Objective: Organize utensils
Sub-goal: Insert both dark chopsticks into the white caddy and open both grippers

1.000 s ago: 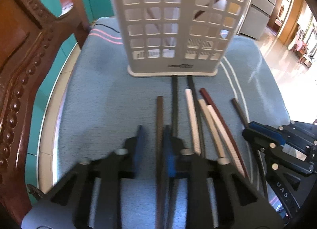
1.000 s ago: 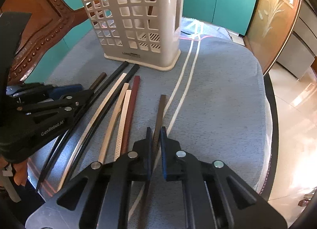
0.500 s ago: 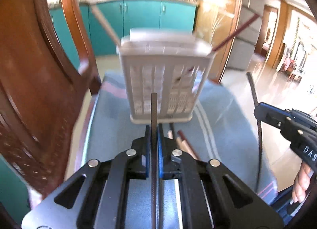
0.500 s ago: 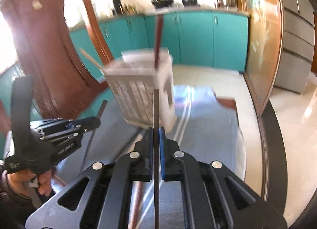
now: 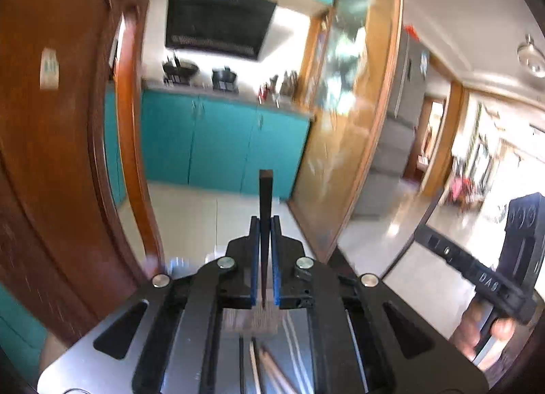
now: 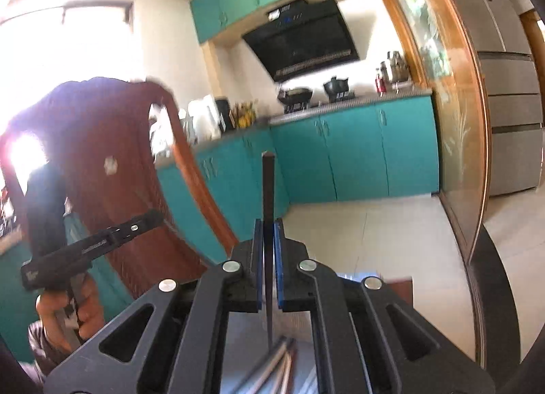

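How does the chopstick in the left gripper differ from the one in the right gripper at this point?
Differences are slight. The left chopstick sticks out a shorter way past the left gripper; the right chopstick reaches further beyond the right gripper. The left chopstick's end looks flared and brownish, the right chopstick's slimmer and blacker. Shared: both are dark, square-ended, clamped upright between shut blue pads, lifted clear of the loose chopsticks below.

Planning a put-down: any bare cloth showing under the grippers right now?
Little shows. Bare blue-grey cloth only left of the loose brown and pale chopsticks; crowded where they lie.
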The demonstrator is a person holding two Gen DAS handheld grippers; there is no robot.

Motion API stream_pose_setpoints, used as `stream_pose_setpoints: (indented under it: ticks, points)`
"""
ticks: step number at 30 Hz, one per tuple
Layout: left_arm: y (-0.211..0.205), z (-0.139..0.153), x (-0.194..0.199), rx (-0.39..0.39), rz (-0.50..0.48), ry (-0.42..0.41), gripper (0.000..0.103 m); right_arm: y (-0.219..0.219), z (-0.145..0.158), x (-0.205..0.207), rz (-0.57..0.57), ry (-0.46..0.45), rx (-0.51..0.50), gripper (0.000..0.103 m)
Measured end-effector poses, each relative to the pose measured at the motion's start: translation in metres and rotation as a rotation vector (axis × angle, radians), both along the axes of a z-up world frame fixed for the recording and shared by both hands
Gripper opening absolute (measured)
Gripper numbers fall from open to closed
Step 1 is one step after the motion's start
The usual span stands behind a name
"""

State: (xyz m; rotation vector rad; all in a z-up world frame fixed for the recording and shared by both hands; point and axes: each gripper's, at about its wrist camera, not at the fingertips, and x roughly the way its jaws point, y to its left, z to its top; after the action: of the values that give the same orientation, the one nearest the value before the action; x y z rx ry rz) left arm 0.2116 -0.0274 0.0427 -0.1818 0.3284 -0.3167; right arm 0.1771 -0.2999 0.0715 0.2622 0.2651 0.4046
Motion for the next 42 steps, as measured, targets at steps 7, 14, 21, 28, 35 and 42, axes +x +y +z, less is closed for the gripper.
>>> stream_pose_setpoints:
  ticks: [7,14,21,28,35,42]
  points:
    - [0.005,-0.002,0.043,-0.057,0.129,-0.015,0.007,0.006,-0.002,0.047,-0.105,0.008,0.088,0.007]
    - [0.023,-0.011,0.07,-0.113,0.138,0.038,0.007,0.009,-0.007,0.067,-0.168,-0.026,0.104,0.007]
    - [0.036,0.012,0.051,-0.183,0.181,-0.093,0.007,0.035,-0.04,0.092,-0.17,0.031,-0.039,0.007]
    - [0.012,-0.013,0.062,-0.038,0.283,-0.093,0.007,0.052,-0.068,0.086,-0.134,0.077,-0.131,0.007]
    - [-0.007,-0.045,0.076,0.052,0.275,-0.018,0.007,0.057,-0.065,0.058,-0.129,0.008,-0.177,0.008]
    - [-0.012,-0.062,0.062,0.112,0.244,-0.035,0.016,0.059,-0.06,0.004,-0.07,-0.132,-0.194,0.042]
